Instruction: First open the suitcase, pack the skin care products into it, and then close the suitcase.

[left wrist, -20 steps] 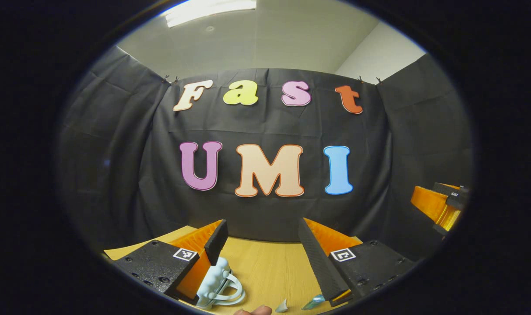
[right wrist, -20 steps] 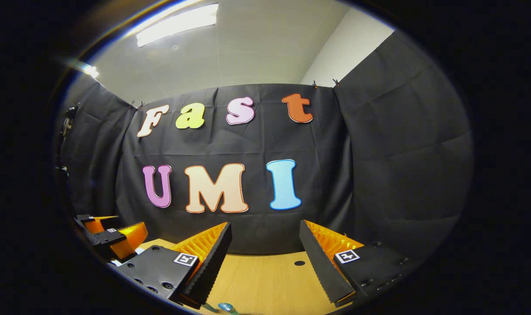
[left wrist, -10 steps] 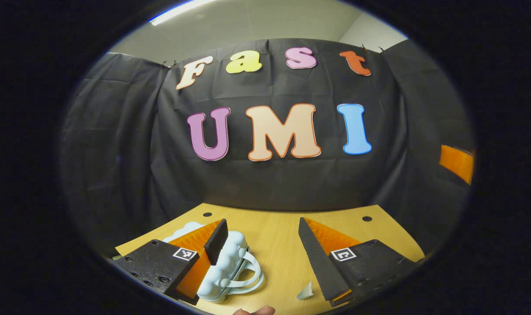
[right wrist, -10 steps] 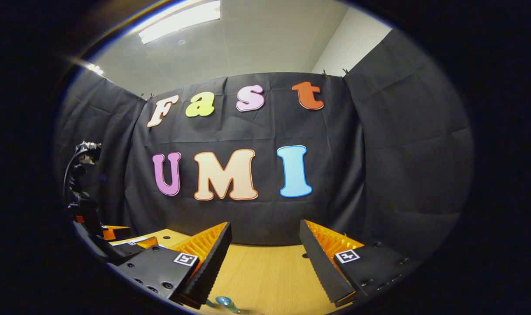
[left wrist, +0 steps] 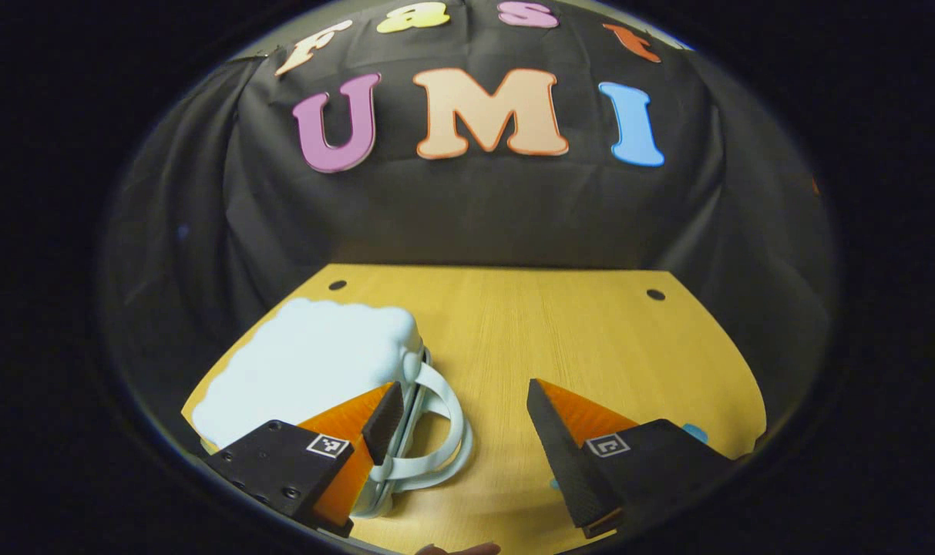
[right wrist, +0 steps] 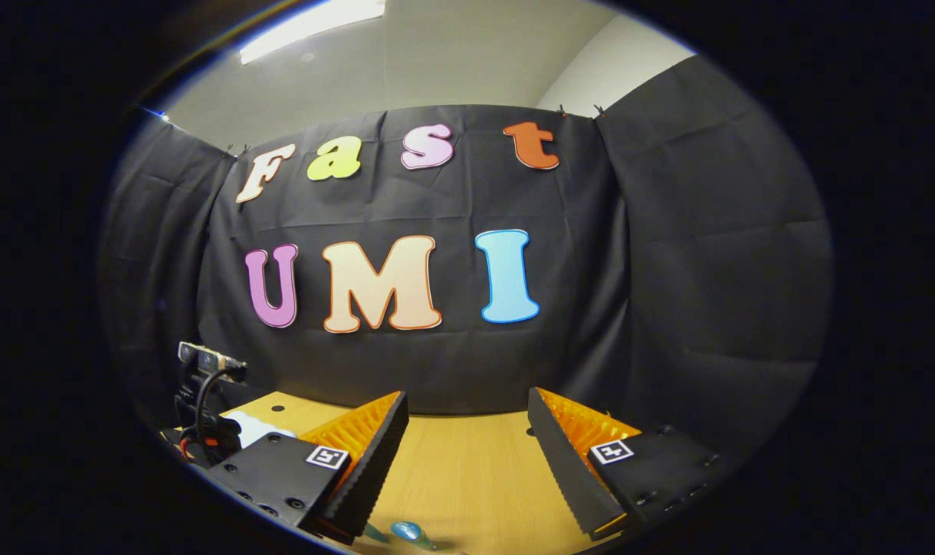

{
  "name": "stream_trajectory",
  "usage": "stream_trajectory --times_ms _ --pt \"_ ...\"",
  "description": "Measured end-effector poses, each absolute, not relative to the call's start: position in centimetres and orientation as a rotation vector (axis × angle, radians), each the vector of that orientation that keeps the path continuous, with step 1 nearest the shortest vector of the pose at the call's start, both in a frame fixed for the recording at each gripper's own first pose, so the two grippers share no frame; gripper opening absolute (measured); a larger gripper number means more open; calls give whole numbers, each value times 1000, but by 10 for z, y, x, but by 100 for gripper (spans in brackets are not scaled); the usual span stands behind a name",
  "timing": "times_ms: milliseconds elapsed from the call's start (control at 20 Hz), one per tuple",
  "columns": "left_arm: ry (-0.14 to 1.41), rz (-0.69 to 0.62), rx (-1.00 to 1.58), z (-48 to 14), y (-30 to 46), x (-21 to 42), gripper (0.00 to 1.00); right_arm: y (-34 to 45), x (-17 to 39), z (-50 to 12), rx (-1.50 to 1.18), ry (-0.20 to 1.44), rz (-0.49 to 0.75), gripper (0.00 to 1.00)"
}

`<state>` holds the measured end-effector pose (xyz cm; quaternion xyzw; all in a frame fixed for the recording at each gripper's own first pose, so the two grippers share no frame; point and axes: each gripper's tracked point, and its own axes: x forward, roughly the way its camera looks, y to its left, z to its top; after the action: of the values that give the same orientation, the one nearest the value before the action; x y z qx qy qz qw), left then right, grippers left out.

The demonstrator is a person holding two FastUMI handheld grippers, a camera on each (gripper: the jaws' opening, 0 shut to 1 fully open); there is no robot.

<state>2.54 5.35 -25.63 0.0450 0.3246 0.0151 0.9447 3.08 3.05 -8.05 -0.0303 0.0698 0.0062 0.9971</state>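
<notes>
Wooden table (left wrist: 575, 339), light grain, two small round holes near far edge. Pale blue suitcase (left wrist: 313, 370) flat on left part, lid down, handle toward centre. Small teal item (right wrist: 409, 532) at near edge, possibly skincare piece.

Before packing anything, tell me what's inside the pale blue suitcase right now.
Can't tell: the suitcase lies closed on the table, lid covering its inside. Left gripper hangs open at its handle.
</notes>
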Motion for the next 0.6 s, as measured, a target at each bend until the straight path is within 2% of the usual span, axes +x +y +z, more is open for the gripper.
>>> stream_trajectory --times_ms 100,200,500,550,600 --pt "714 23 90 -274 56 27 95 31 31 -88 -74 165 -6 95" --pt "766 18 90 -293 57 26 95 28 28 -90 -80 174 -24 98" --pt "905 18 53 -335 66 27 95 22 22 -93 -115 192 -63 98" --pt "921 6 46 -339 63 29 93 22 23 -92 -123 189 -65 96" --pt "935 4 47 -345 63 29 87 22 22 -92 -131 187 -66 96"
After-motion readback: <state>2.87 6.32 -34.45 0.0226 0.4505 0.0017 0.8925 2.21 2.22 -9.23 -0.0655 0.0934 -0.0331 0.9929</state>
